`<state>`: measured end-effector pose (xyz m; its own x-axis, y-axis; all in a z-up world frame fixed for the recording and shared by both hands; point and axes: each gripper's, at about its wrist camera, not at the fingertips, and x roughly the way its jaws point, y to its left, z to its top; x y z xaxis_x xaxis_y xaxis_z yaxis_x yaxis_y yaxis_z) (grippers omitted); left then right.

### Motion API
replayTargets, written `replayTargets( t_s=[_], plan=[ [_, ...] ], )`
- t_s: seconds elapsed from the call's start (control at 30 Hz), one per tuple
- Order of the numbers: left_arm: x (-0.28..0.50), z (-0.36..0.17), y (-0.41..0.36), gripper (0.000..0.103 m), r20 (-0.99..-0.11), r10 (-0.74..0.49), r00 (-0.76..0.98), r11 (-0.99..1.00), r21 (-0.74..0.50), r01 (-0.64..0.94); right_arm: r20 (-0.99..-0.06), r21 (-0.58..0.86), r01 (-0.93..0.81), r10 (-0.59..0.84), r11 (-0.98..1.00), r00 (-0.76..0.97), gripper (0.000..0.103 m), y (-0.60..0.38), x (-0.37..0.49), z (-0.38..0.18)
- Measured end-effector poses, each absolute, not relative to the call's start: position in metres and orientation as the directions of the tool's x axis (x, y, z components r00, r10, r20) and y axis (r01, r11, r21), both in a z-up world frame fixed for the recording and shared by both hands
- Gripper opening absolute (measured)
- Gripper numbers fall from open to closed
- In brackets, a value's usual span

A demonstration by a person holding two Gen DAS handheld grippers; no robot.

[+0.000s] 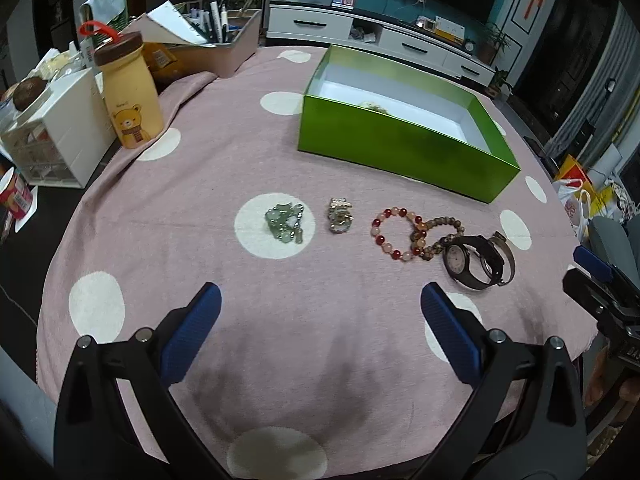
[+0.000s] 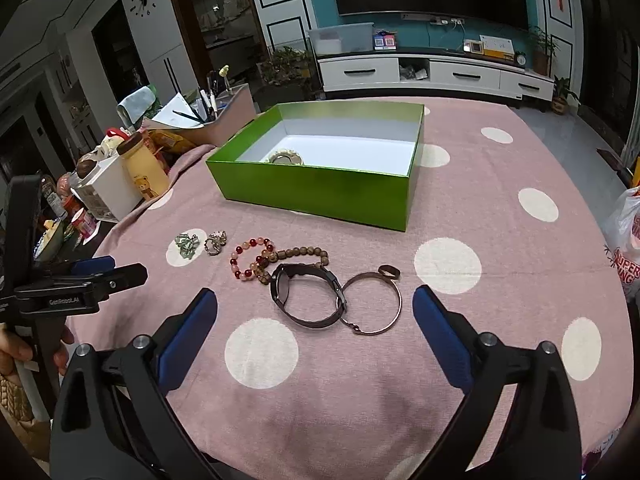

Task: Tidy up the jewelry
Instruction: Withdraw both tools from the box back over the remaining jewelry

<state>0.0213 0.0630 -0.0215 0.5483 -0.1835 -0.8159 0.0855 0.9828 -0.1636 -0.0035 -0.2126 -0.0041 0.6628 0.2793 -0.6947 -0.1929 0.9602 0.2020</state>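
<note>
Left gripper and right gripper: jaws spread wide, nothing held. Mid-frame row on the pink dotted tablecloth: green bead cluster, ring, red bead bracelet, wristwatch, bangle. Green box above them, one piece inside.

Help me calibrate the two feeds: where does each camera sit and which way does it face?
Left wrist: on the left gripper, looking across the pink dotted tablecloth at the jewelry row and green box; its own open fingers show, with the right gripper at the right edge.
Right wrist: on the right gripper, over the watch and bangle; the left gripper and a hand show at left.
Shared: box, red bead bracelet, watch.
</note>
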Motion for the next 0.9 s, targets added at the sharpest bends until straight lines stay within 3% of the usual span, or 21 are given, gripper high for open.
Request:
replayTargets(
  t_s=[0.27, 0.9],
  plan=[
    [0.021, -0.032, 0.082, 0.101, -0.825, -0.11, 0.555, 0.993, -0.113, 0.029, -0.688, 0.227, -0.187, 0.294, 0.956, 0.663, 0.102, -0.218, 0.0, -0.008],
    [0.039, -0.049, 0.096, 0.101, -0.793, -0.148, 0.591, 0.986, -0.164, 0.026, -0.698, 0.223, -0.273, 0.349, 0.936, 0.626, 0.102, -0.194, 0.012, -0.019]
  ],
)
